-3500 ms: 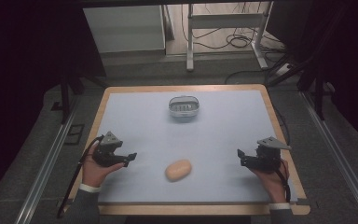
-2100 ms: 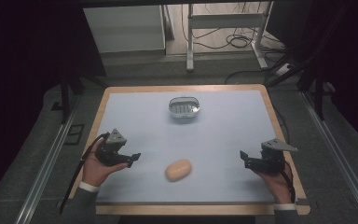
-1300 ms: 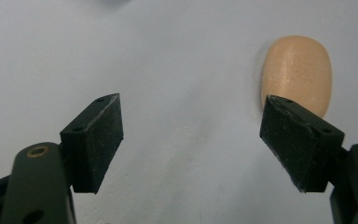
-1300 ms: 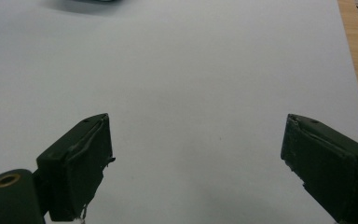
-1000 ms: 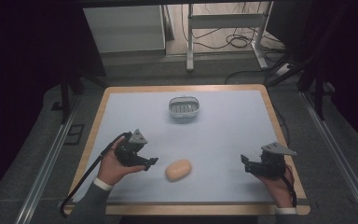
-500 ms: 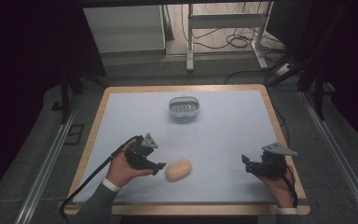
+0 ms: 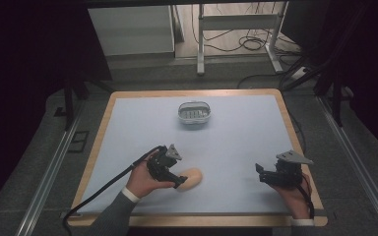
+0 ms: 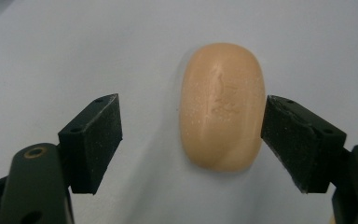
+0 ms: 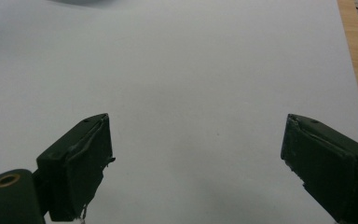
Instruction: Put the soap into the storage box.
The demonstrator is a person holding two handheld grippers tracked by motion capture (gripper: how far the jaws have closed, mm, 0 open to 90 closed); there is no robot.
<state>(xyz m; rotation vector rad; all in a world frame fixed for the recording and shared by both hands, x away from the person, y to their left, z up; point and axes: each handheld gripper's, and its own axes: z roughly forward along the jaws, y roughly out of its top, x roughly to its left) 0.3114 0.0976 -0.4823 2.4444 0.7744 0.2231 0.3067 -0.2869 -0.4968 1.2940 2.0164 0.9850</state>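
We have the left gripper (image 8: 191, 135) spread wide around the soap (image 8: 222, 106), which lies on the table (image 7: 236, 137) at about 6 o'clock from the dish (image 7: 194, 112). The bar's long axis runs 12 to 6 between the jaws, nearer the 3 o'clock pad (image 8: 298, 140), so closing crosses its short width. Half a second ago this gripper sat short of the bar. Our right gripper (image 7: 262, 173) waits released at 3 o'clock, well apart.

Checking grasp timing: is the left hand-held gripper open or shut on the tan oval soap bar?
Open. The left hand-held gripper has its jaws spread either side of the tan oval soap bar; a gap shows on the left, while the right pad sits at its edge.
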